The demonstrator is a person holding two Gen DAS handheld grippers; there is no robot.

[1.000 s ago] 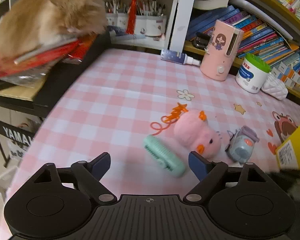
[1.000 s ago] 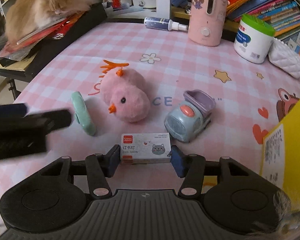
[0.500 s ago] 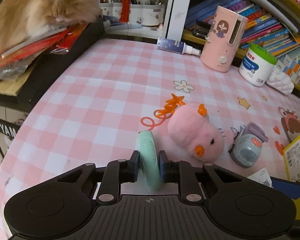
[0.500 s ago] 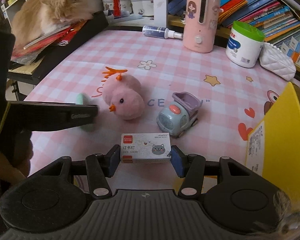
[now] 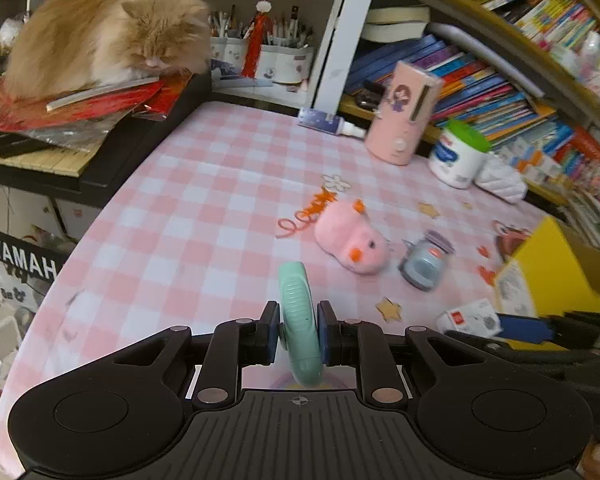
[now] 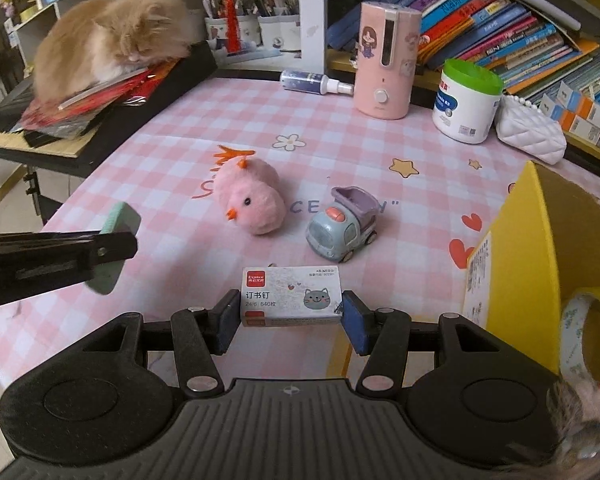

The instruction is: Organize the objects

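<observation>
Pink checked table (image 6: 172, 128) fronts crammed bookshelves (image 6: 500, 40); a keyboard (image 5: 40, 160) (cat-topped) flanks it.

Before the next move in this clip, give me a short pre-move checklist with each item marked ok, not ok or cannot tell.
1. Left claw gripping the mint green brush: ok, pads pressed on both of its flat sides.
2. Right claw gripping the staple box: ok, held by its two short ends.
3. Both items clear of the tablecloth: cannot tell.
4. Yellow box open to take them: ok, open top at right, a tape roll inside.
5. Pink plush chick and toy truck clear of the claws: ok, both lie farther back.
6. Cat off the table: ok, lying on the stack at far left.
</observation>
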